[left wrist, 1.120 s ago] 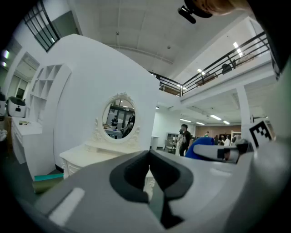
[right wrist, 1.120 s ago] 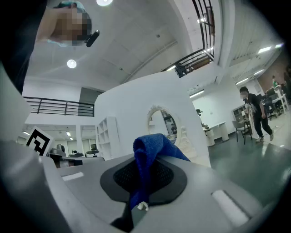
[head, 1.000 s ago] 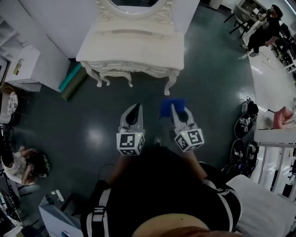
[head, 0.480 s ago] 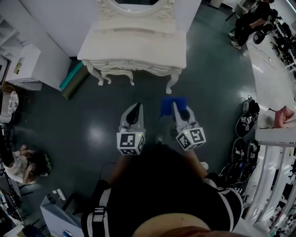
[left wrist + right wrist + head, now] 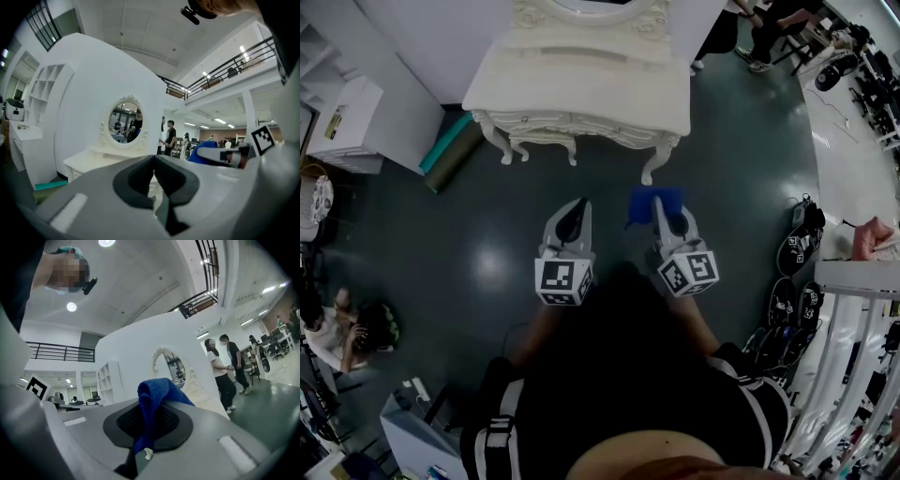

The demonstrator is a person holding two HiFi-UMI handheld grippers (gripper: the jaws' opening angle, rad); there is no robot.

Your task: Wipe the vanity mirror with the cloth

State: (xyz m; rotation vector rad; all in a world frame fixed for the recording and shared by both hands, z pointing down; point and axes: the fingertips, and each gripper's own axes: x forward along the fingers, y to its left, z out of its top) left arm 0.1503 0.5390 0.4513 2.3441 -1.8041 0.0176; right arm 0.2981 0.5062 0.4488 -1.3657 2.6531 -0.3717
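The oval vanity mirror (image 5: 125, 119) in its carved white frame stands on a cream dressing table (image 5: 581, 86) ahead of me; it also shows in the right gripper view as the mirror (image 5: 172, 367). My right gripper (image 5: 660, 208) is shut on a blue cloth (image 5: 653, 204), which sticks up between its jaws as a folded blue cloth (image 5: 155, 399). My left gripper (image 5: 573, 217) is shut with nothing in it, its pads pressed together. Both grippers hang over the dark floor, a short way in front of the table.
A white shelf unit (image 5: 349, 127) and a teal roll (image 5: 442, 152) lie left of the table. Two people (image 5: 227, 369) stand to the right of it. A person (image 5: 342, 323) sits at far left. Bags (image 5: 799, 246) and white tables lie at right.
The table has drawn slightly closer and lower in the head view. Both grippers keep their places, the cloth still held. People at the upper right have walked nearer the table.
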